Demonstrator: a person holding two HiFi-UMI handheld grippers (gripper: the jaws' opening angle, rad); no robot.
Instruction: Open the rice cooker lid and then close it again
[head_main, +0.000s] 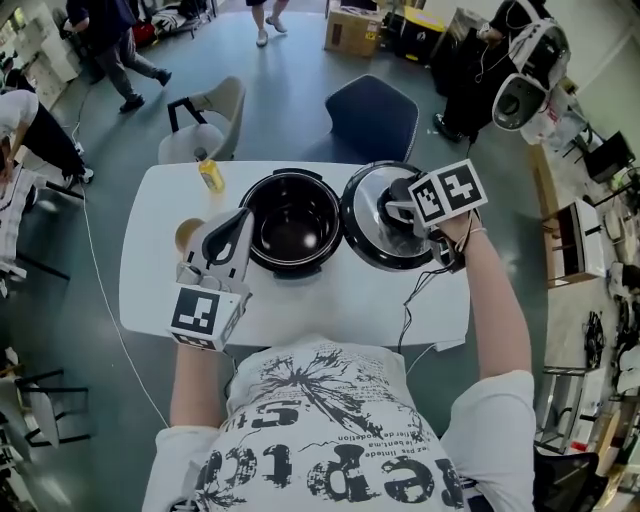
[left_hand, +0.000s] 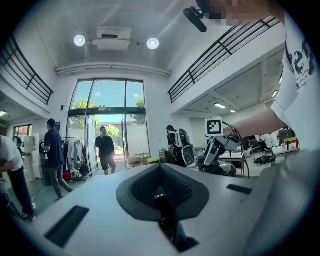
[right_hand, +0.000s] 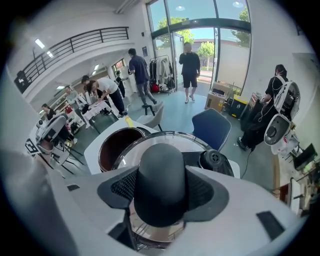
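Note:
The black rice cooker pot (head_main: 292, 224) stands open on the white table (head_main: 330, 305), its dark inside showing. Just right of it is the round glass lid (head_main: 370, 235), also seen in the right gripper view as the lid (right_hand: 165, 142) beside the pot (right_hand: 116, 147). My right gripper (head_main: 402, 214) is shut on the lid's black knob (right_hand: 161, 181), which fills the space between its jaws. Whether the lid rests on the table I cannot tell. My left gripper (head_main: 238, 224) is at the pot's left side, pointing level, jaws together and holding nothing.
A yellow bottle (head_main: 211, 176) and a brown round cup (head_main: 187, 234) stand on the table's left part. A black cable (head_main: 405, 312) runs off the front edge. A blue chair (head_main: 372, 118) and a grey chair (head_main: 205, 122) stand behind. People move in the background.

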